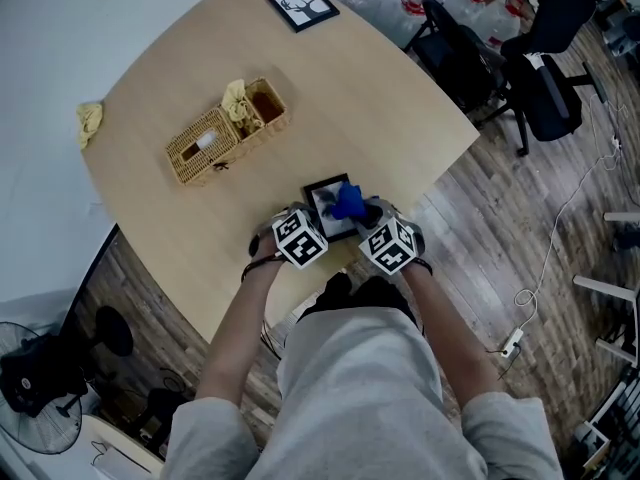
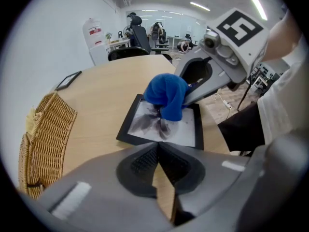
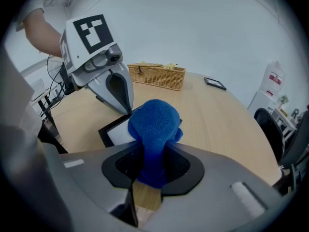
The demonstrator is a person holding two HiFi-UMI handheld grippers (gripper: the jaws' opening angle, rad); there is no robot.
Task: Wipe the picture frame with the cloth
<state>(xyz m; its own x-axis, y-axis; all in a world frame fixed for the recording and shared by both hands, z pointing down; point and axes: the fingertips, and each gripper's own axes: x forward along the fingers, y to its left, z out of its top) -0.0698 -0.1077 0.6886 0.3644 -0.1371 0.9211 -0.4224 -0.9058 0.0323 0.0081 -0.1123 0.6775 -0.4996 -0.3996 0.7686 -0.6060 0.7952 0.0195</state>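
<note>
Wicker basket [image 1: 225, 133] sits mid-counter [image 1: 380, 118] and has two parts. The lidded end shows something white through its slot. The open end has a crumpled yellowish wad against the divider. Can't tell what either really is. A similar yellowish wad [image 1: 89, 120] lies right at the counter's far-left edge.

The picture frame [image 1: 330, 206] is flat on the counter at the near edge, right in front of the person. From the head view it's mostly covered by both claws and the blue cloth [image 3: 153, 129]. The print is just a dark smudge to me. A second frame [image 1: 302, 5] lies at the far end.

Right claw [image 3: 152, 163] is clamped on the cloth, whose bunched end rests on the frame's glass. Left claw [image 2: 158, 146] is closed with its tips meeting and nothing between them, right at the frame's edge.
</note>
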